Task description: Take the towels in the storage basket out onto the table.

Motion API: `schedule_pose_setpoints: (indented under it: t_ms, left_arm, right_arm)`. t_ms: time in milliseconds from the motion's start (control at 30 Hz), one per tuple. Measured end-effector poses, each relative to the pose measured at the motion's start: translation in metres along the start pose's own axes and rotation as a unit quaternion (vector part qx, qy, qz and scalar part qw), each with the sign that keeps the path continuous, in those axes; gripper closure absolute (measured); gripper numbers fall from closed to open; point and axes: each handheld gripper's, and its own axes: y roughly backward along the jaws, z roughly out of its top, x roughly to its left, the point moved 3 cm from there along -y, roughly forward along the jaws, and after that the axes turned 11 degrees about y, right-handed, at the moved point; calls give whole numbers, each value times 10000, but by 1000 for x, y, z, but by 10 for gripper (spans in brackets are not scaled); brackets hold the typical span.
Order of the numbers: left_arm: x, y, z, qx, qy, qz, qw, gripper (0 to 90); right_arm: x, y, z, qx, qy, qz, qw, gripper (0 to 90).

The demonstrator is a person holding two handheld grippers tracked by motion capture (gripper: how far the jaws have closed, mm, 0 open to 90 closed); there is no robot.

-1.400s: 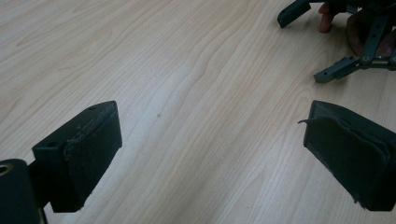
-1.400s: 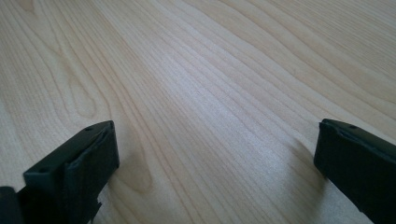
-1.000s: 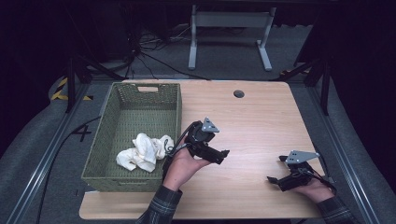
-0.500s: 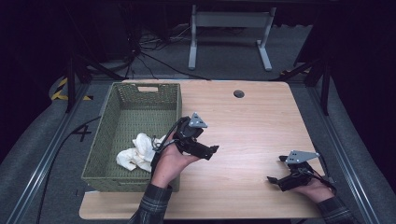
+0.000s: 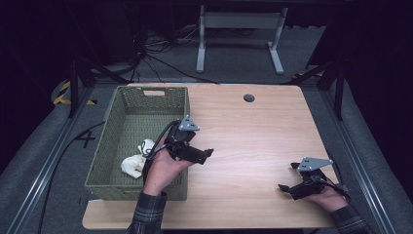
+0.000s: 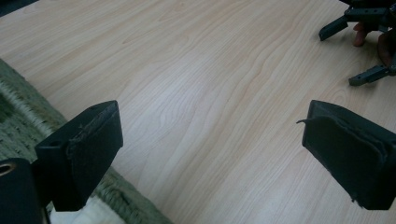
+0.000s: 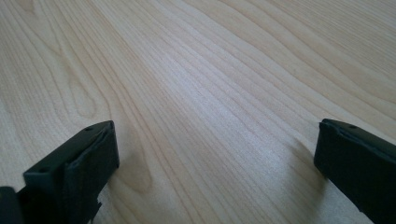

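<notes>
Over the right rim of the green basket [image 5: 127, 117], you are holding your left tool [image 5: 202, 155] with its jaws spread wide and gripping nothing. Inside the basket, white cloth [image 5: 134, 165] is lying bunched just beside your left hand [image 5: 163, 168]. Near the bench [image 5: 253, 131] front right corner, your right tool [image 5: 287, 176] is resting, likewise released.

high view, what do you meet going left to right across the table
green basket → white cloth inside it → left claw → dark hole in the tabletop → right claw
</notes>
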Motion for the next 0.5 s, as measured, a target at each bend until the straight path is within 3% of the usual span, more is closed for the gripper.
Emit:
schedule_pose_setpoints:
  t_ms: [500]
  left_arm:
    - [23,24,-10,-36,65,190,9998,61]
  right_arm:
    - [0,0,0,0,-1,-1,10000,2]
